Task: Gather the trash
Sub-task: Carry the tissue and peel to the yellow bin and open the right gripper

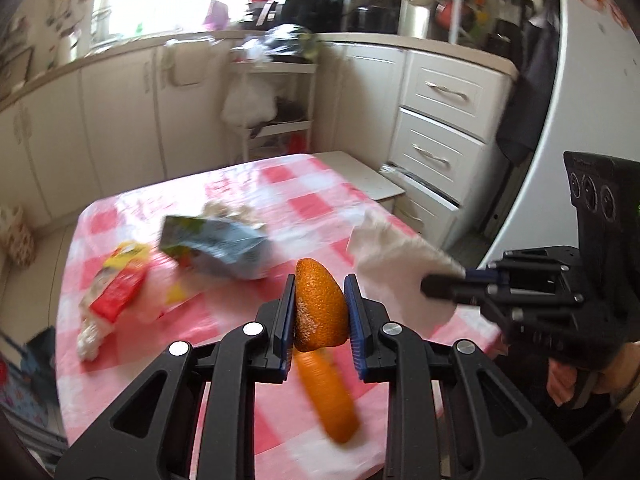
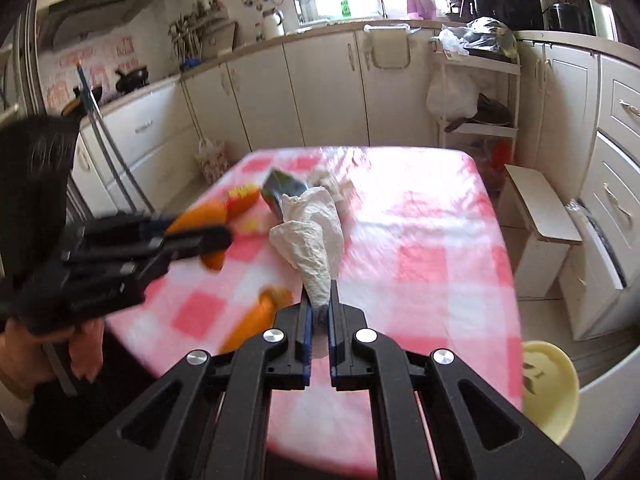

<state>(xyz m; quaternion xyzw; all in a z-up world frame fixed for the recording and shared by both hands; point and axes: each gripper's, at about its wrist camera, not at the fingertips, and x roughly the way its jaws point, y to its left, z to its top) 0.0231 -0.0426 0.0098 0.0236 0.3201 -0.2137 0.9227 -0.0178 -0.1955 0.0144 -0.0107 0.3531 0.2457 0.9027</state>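
Standing in a kitchen, the desk [image 1: 280, 184] is wearing a pink and white checked cloth and is carrying the trash. White cupboards [image 1: 120, 120] are running along the wall behind it, and a small white stool [image 2: 536, 208] is sitting just beside its right edge. A pale yellow bowl [image 2: 548, 392] is showing at the near right corner.

On the cloth, a blue carton [image 1: 216, 248] is lying on its side, and a red and yellow wrapper [image 1: 116, 292] is lying to its left. A crumpled white lump [image 1: 228, 210] is peeking out behind the carton.

The right gripper [image 2: 319, 312] is clenching its jaws on a white paper napkin [image 2: 312, 236], which is sticking up over the desk. The left gripper [image 1: 320, 312] is squeezing a piece of orange peel [image 1: 320, 308] between its jaws, above the cloth. A second orange peel [image 1: 332, 400] is lying on the desk near the front edge, blurry, just under the left jaws. A hand [image 2: 84, 352] is holding the left gripper.
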